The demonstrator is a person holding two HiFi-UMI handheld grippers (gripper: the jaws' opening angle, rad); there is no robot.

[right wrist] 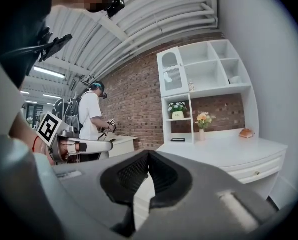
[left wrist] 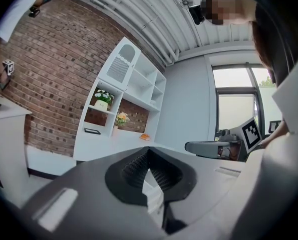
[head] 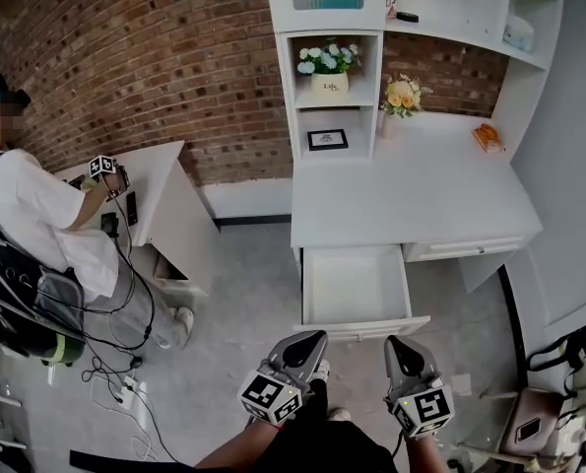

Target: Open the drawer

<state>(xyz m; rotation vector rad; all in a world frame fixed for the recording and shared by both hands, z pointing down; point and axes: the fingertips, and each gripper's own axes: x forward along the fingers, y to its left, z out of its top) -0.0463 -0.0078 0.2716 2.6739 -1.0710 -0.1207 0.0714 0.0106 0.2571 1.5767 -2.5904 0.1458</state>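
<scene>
- White worktop (head: 411,200) with shelf unit (head: 322,13) above, set against a brick wall (head: 125,57).
- Second worktop (head: 160,166) at far left, with a person (head: 36,215) standing at it.
- Drawer (head: 357,289): pulled well out from under the main worktop's left part, bare white bottom showing.
- Closed drawer front (head: 465,247) just right of it.
- Left gripper (head: 312,338) and right gripper (head: 401,348): side by side in front of the open drawer, apart from it; jaws of both closed tip to tip, gripping nothing.
- Open shelf compartments: flower pot (head: 329,67) in the upper, framed picture (head: 327,139) in the lower.
- On the worktop: vase of orange flowers (head: 403,97) beside the shelf unit; small orange item (head: 487,136) near the right wall.
</scene>
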